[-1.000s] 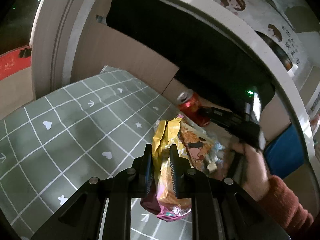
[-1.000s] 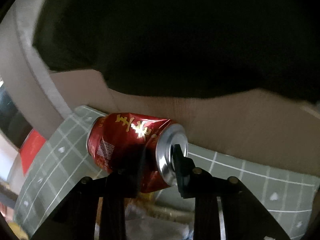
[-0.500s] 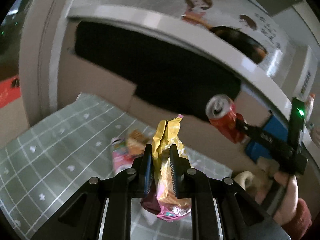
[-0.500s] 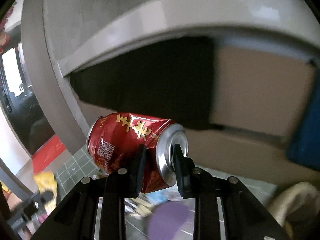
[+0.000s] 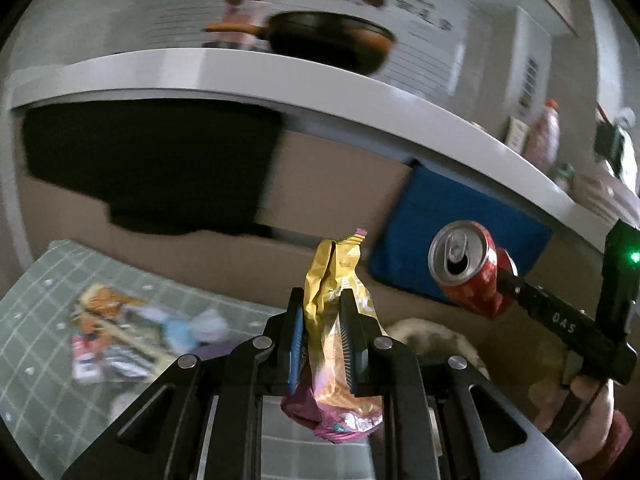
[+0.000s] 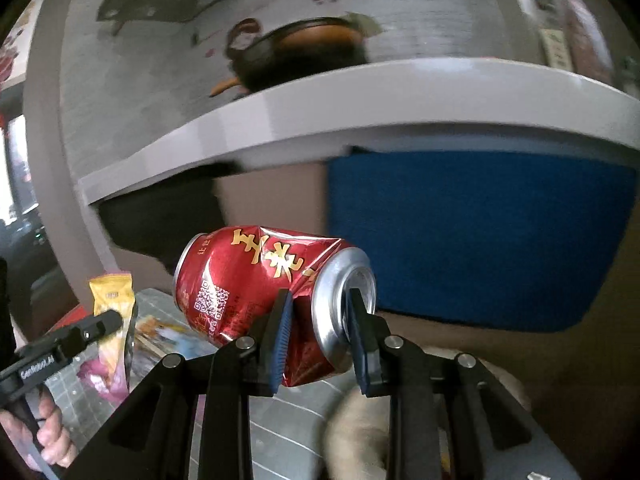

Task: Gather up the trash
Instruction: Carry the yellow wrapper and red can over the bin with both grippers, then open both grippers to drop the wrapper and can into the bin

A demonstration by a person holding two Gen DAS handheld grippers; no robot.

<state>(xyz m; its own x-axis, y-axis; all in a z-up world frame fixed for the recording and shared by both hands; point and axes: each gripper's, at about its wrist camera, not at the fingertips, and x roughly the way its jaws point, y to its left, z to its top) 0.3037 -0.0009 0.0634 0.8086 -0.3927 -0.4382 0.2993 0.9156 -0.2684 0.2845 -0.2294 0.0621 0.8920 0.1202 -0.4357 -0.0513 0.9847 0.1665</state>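
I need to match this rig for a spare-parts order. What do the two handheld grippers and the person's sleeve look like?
Both grippers are matte black with angular linkage arms and silver pivot bolts. The left gripper and right gripper have blue ribbed pads on the jaws. White lettering marks their bodies, a green light glows on the right one, and the person's right sleeve is reddish knit.

Wrapper (image 5: 340, 320) left of can (image 5: 472, 268), pan (image 5: 332, 40) on counter (image 5: 240, 72) behind

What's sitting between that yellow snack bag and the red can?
Nothing: in the left wrist view only open air separates the yellow snack bag from the red can; both are held aloft.
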